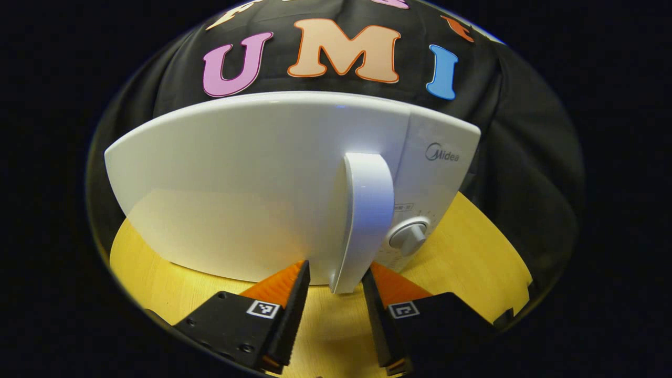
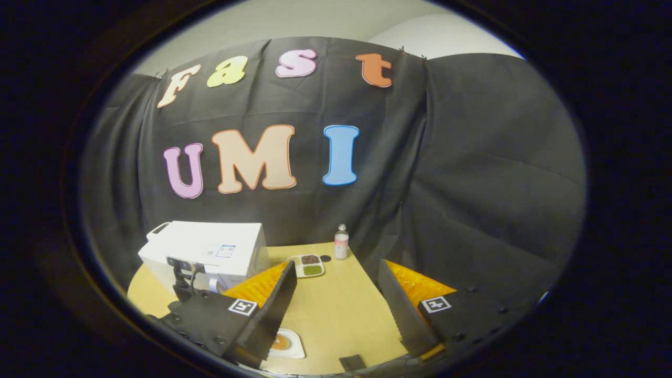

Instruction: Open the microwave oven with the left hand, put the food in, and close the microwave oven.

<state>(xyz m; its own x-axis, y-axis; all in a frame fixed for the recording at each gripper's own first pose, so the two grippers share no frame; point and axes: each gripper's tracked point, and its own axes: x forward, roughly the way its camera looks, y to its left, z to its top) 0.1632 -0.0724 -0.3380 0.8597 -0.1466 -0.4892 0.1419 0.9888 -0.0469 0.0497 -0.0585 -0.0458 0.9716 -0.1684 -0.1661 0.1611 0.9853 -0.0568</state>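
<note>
The white microwave (image 1: 252, 184) stands on the round wooden table with its door shut. Its upright white handle (image 1: 367, 210) is right in front of me. My left gripper (image 1: 336, 270) is open, one finger on each side of the handle's lower end, neither pressing on it as far as I can see. In the right gripper view the microwave (image 2: 210, 249) sits at the left of the table. A white compartment tray of dark and green food (image 2: 308, 265) lies to its right. My right gripper (image 2: 336, 270) hangs open above the table with nothing in it.
A grey dial (image 1: 409, 237) sits on the control panel right of the handle. A small bottle (image 2: 341, 242) stands at the table's far edge beside the tray. A white dish with something brown (image 2: 283, 344) lies near the wooden table's (image 2: 336, 310) front edge.
</note>
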